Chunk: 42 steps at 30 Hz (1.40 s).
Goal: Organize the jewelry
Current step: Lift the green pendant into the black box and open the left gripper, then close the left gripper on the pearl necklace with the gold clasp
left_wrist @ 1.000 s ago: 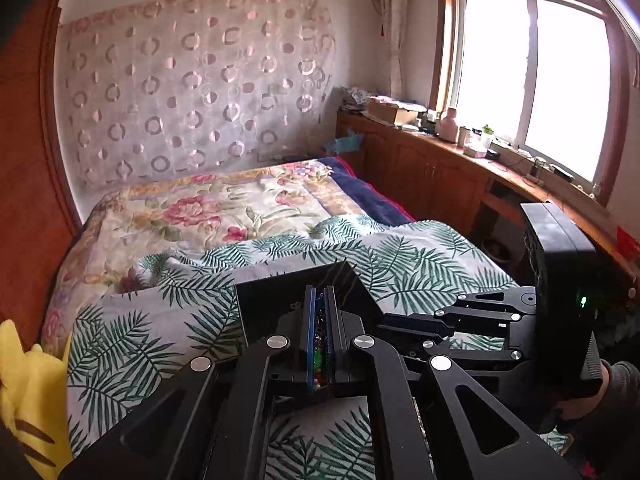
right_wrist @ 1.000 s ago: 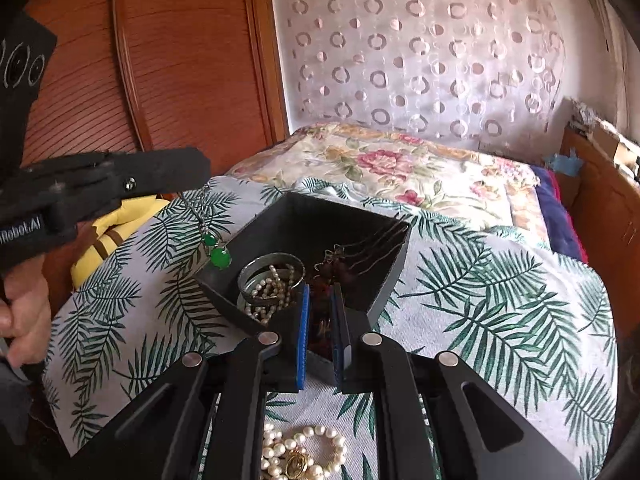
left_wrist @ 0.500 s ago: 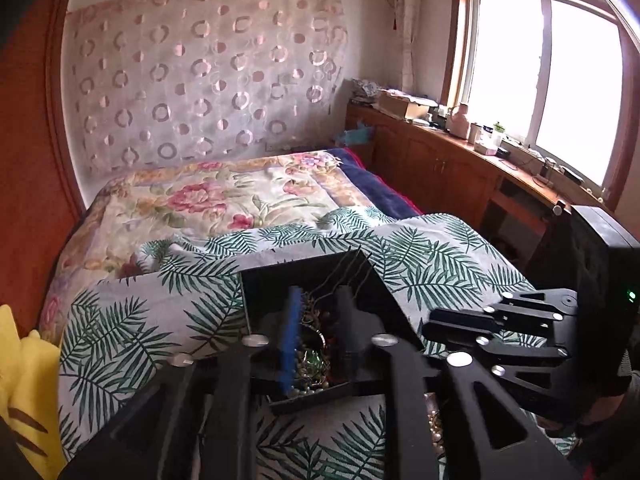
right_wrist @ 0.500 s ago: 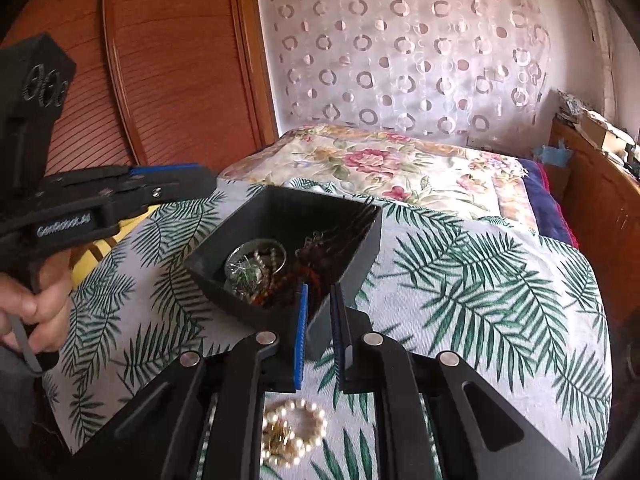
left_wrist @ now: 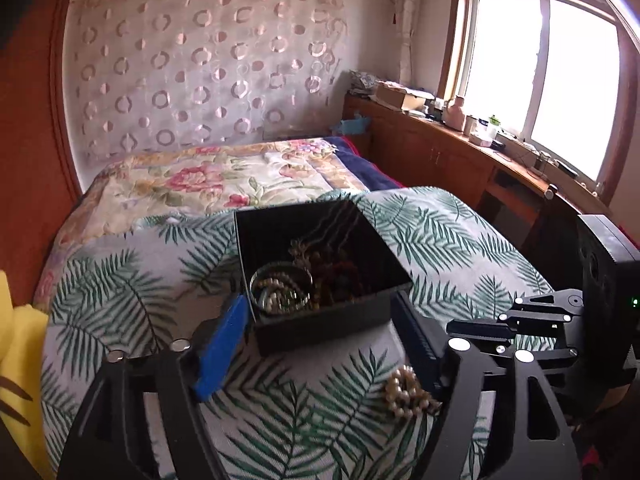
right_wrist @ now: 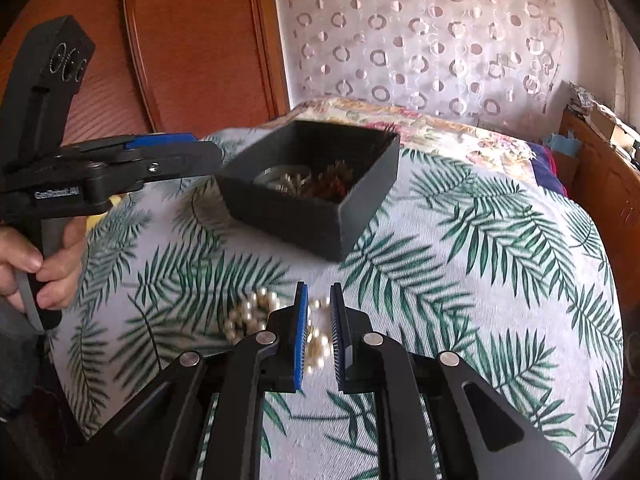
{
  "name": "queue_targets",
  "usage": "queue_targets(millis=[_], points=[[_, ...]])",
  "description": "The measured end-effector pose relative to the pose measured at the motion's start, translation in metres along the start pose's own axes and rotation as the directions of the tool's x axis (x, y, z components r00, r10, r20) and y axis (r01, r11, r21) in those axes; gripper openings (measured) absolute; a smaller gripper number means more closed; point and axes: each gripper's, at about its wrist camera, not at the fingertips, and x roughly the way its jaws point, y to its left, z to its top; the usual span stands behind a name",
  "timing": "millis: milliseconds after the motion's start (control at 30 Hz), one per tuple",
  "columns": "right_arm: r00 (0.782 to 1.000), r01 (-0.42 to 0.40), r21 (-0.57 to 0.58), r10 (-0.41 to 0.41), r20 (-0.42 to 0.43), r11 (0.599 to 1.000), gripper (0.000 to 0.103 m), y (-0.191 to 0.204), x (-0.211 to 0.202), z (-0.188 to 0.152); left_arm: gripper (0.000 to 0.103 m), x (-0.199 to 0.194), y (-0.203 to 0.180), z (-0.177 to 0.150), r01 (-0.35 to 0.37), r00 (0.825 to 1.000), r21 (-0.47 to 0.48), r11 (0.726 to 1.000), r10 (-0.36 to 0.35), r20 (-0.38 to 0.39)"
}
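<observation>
A black open box stands on the palm-leaf cloth and holds a bangle with beads and dark red beads. My left gripper has its jaws opening wide, one finger on each side of the box's near wall, with nothing gripped. A pearl bracelet lies on the cloth in front of the box. My right gripper hovers just over the pearl bracelet with only a narrow gap between its pads, and some pearls show through that gap. The box is farther off in the right wrist view.
A hand holds the left gripper's handle. A yellow plush toy sits at the cloth's left edge. A floral quilt lies behind the box. A wooden panel rises at the left, and a wooden counter runs under the window.
The left gripper was shut on a green pendant necklace over the box. It has opened, the necklace is in the box, and the gripper has sunk. The right gripper drew back over the pearl bracelet.
</observation>
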Motion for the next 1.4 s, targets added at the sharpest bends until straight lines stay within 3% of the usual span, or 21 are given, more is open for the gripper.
queue_targets(millis=[133,300,867,900,933,1400], points=[[1.000,-0.010,-0.022,0.010,-0.028,1.000,0.013,0.007,0.003,-0.005,0.089,0.000,0.000,-0.013,-0.003,1.000,-0.010,1.000,0.003,-0.013],[0.998,-0.010,-0.049,0.008,-0.056,0.999,0.013,0.012,0.007,-0.007,0.095,-0.002,0.000,-0.027,-0.017,1.000,0.000,1.000,0.017,-0.007],[0.991,0.023,-0.123,-0.038,-0.124,0.992,0.013,0.018,0.020,-0.003,0.095,0.008,0.009,-0.048,-0.013,0.998,-0.025,1.000,0.012,-0.060],[0.991,0.024,-0.126,-0.039,-0.124,0.992,0.003,0.018,0.019,-0.003,0.095,0.008,0.009,-0.048,-0.013,0.998,-0.025,1.000,0.011,-0.060],[0.992,0.020,-0.126,-0.035,-0.124,0.992,0.003,0.018,0.019,-0.004,0.095,0.008,0.009,-0.048,-0.012,0.998,-0.024,1.000,0.010,-0.061],[0.999,0.048,-0.048,-0.047,0.018,0.998,0.002,0.002,-0.026,-0.008,0.095,0.022,-0.013,-0.049,0.038,0.993,0.018,0.999,-0.036,-0.113]])
